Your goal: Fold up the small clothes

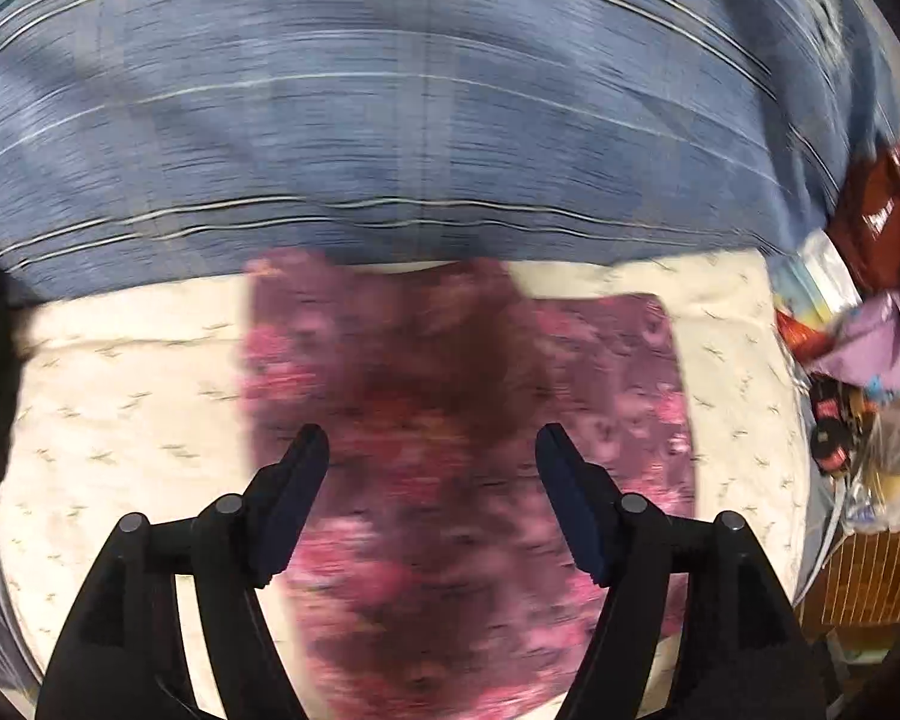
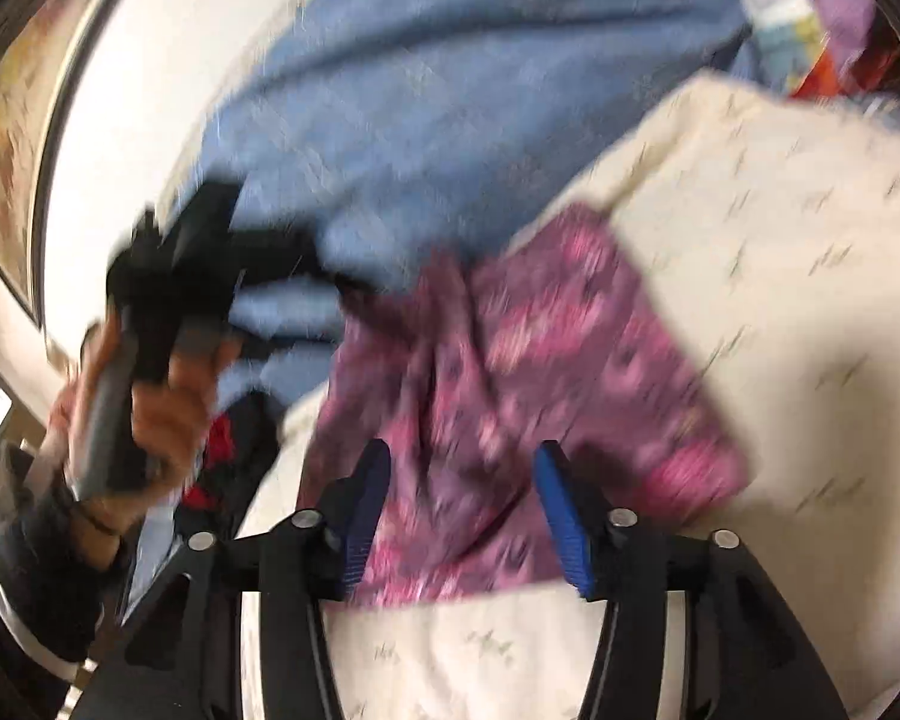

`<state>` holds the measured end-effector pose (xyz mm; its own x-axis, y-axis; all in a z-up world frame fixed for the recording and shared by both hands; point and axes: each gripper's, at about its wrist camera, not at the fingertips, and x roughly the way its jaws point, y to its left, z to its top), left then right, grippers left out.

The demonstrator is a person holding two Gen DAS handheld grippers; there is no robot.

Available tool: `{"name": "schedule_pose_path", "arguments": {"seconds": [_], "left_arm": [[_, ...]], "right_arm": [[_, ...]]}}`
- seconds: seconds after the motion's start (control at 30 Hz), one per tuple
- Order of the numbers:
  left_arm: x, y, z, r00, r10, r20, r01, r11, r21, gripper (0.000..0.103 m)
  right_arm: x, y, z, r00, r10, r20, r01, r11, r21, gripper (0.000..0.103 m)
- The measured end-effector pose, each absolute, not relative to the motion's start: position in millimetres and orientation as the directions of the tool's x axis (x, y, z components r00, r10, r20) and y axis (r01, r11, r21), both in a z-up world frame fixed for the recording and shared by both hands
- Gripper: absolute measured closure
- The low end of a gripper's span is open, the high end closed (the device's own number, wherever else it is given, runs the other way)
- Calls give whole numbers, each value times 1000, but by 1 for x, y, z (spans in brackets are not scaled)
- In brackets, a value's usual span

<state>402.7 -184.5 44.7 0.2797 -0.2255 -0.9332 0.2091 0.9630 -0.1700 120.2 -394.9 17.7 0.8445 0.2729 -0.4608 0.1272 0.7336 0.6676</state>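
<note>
The small garment (image 1: pixel 450 420) is lying on the sheet (image 1: pixel 120 420), its far edge touching the blanket (image 1: pixel 390 120) that is spreading behind it. A heap of bags and clothes (image 1: pixel 858 324) is sitting at the sheet's right edge. Both grippers are hovering over the garment's near part, left gripper (image 1: pixel 432 444) and right gripper (image 2: pixel 462 456).

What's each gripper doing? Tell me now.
Left gripper: open, empty, above the pink garment.
Right gripper: open, empty, above the same garment.
</note>
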Motion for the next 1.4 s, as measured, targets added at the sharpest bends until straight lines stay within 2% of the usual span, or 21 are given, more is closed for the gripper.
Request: {"name": "schedule_pose_path", "arguments": {"seconds": [0.17,0.37,0.4,0.43,0.47,0.53,0.63,0.7,0.77,0.83,0.87,0.93,0.97,1.0,1.03,1.07,1.1,1.4], "left_arm": [[404,-130,14,215,-314,-925,66,949,-307,32],[394,-101,-29,155,-458,-875,-52,881,-470,32],[393,-103,-33,162,-455,-875,-47,883,-468,32],[391,-103,-33,171,-452,-876,-42,885,-465,39],[389,-105,-31,187,-451,-873,-38,885,-465,46],[385,-106,-24,222,-469,-855,-29,873,-486,50],[377,-103,-17,271,-476,-836,5,870,-494,51],[379,-104,-27,256,-392,-884,13,916,-402,50],[380,-99,-35,247,-398,-884,3,912,-410,47],[380,-97,-27,254,-412,-875,-16,903,-430,48],[377,-94,-20,268,-415,-870,-15,901,-434,50],[370,-94,4,316,-414,-854,14,901,-433,50],[368,-100,18,335,-407,-850,46,908,-416,48],[367,-107,27,343,-397,-851,77,915,-396,46],[368,-119,36,342,-394,-853,113,918,-379,37],[370,-134,42,329,-394,-858,141,919,-368,27],[375,-149,46,312,-381,-870,164,924,-346,24],[403,-263,3,132,-212,-968,244,954,-175,24]], "right_arm": [[157,-394,12,830,369,-419,68,678,732,50],[200,-364,-4,751,413,-515,53,740,671,51],[201,-357,-4,747,405,-527,29,772,635,58],[200,-352,-3,742,388,-547,15,806,592,68],[205,-348,-1,732,396,-554,-13,821,570,96],[199,-348,3,743,396,-540,-26,823,567,97],[190,-368,15,781,399,-481,-8,776,631,99],[190,-381,6,769,358,-530,63,783,619,99],[193,-392,-19,718,372,-588,143,748,648,99],[187,-394,-18,737,385,-555,126,729,673,98],[184,-394,-14,744,395,-539,110,723,682,91],[178,-398,-11,746,425,-514,92,698,710,87],[174,-402,-12,745,438,-504,100,673,733,76],[171,-407,-16,741,473,-476,98,626,774,61],[169,-409,-19,741,493,-457,94,597,797,58],[169,-410,-19,740,497,-453,95,589,802,58],[169,-409,-18,735,503,-455,92,592,801,58],[170,-401,-15,700,532,-477,39,638,769,57]]}}
